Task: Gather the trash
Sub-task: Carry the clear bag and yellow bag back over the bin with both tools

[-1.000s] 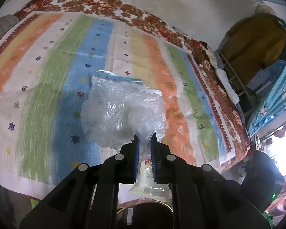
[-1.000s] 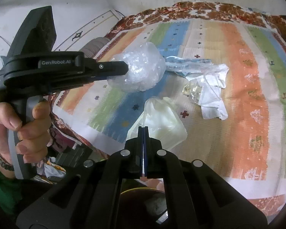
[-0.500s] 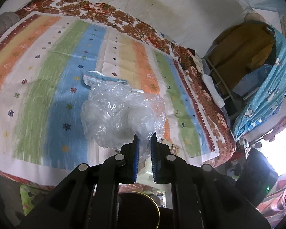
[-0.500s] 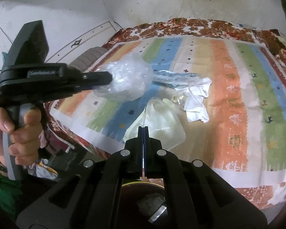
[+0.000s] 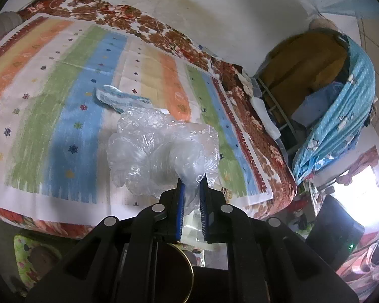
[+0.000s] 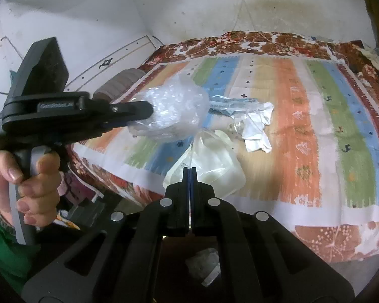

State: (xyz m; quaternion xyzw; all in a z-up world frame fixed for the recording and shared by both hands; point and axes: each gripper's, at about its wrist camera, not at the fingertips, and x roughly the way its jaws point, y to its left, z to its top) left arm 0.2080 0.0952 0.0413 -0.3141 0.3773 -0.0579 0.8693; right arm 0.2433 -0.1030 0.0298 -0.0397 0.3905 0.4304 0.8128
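Note:
A crumpled clear plastic bag [image 5: 161, 149] hangs in the air in front of the bed, and my left gripper [image 5: 191, 181] is shut on its lower corner. In the right wrist view the same clear bag [image 6: 174, 108] sits at the tip of the left gripper [image 6: 149, 111], which a hand holds. My right gripper [image 6: 190, 170] is shut on the thin edge of a milky white plastic bag [image 6: 214, 159]. On the striped bed cover [image 6: 298, 126] lie a blue-and-white wrapper [image 6: 230, 102] and a crumpled white scrap [image 6: 255, 128]. The wrapper [image 5: 113, 97] also shows beyond the clear bag.
A dark round container with a gold rim [image 5: 189, 267] lies below the grippers. Some clear trash [image 6: 204, 265] sits in it. A grey bolster [image 6: 118, 85] lies at the bed's left end. A rack with clothes and blue cloth [image 5: 336, 116] stands right of the bed.
Both grippers have drawn back from the bed and risen a little, each keeping its bag. The bed's near edge and the container below show more now.

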